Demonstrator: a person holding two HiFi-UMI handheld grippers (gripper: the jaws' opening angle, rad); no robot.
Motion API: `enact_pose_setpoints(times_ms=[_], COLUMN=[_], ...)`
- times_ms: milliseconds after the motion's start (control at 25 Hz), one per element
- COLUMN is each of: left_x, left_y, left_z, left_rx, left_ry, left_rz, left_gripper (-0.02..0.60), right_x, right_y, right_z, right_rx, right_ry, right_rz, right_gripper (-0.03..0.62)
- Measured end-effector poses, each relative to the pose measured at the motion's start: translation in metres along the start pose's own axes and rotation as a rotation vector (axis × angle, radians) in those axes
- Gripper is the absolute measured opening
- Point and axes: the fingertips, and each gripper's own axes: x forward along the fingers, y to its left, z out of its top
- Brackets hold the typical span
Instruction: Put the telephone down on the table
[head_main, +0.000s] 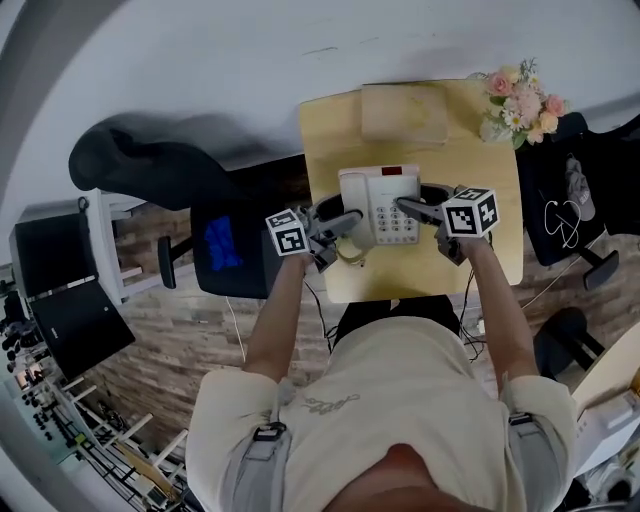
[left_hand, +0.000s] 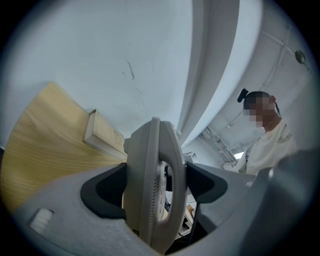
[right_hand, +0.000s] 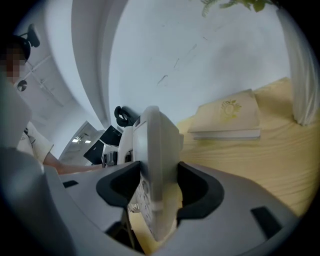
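We pinch the telephone (head_main: 383, 205) from both sides: our left tool (head_main: 343, 224) clamps its left edge, our right tool (head_main: 408, 208) its right edge, over the tabletop (head_main: 485, 215), near the book (head_main: 403, 112).

Telephone (head_main: 383, 205) keypad print too small to read; contact with table (head_main: 330, 130) unclear.

- A plain white wall (head_main: 200, 60) is behind the light wooden square table (head_main: 500, 170).
- On the brown wood-pattern plank floor (head_main: 180, 335), a black office chair (head_main: 150, 170) stands at the left.
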Motion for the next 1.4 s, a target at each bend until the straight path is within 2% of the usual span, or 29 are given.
enact_pose_setpoints(times_ms=[200, 520, 640, 760, 960, 1280, 1400], left_x=[0.02, 0.036, 0.041, 0.044, 0.051, 0.051, 0.046], left_y=[0.024, 0.059, 0.067, 0.077, 0.081, 0.094, 0.108], left_z=[-0.017, -0.04, -0.043, -0.045, -0.047, -0.053, -0.055], left_rx=[-0.051, -0.141, -0.172, -0.176, -0.191, -0.214, -0.232], left_ry=[0.042, 0.13, 0.129, 0.139, 0.168, 0.2, 0.202], left_rz=[0.011, 0.087, 0.106, 0.14, 0.154, 0.172, 0.205], left_gripper=[0.383, 0.385, 0.385, 0.386, 0.388, 0.393, 0.393], right_x=[-0.004, 0.01, 0.012, 0.015, 0.018, 0.024, 0.026], right_y=[-0.03, -0.073, -0.083, -0.091, -0.1, -0.108, -0.112], right_z=[-0.012, -0.031, -0.029, -0.027, -0.029, -0.038, -0.038], right_rx=[0.054, 0.12, 0.125, 0.124, 0.138, 0.193, 0.216], right_ry=[0.019, 0.093, 0.108, 0.126, 0.152, 0.155, 0.147], right_rz=[-0.015, 0.005, 0.001, -0.004, -0.014, -0.024, -0.022], right_gripper=[0.221, 0.222, 0.222, 0.222, 0.222, 0.222, 0.222])
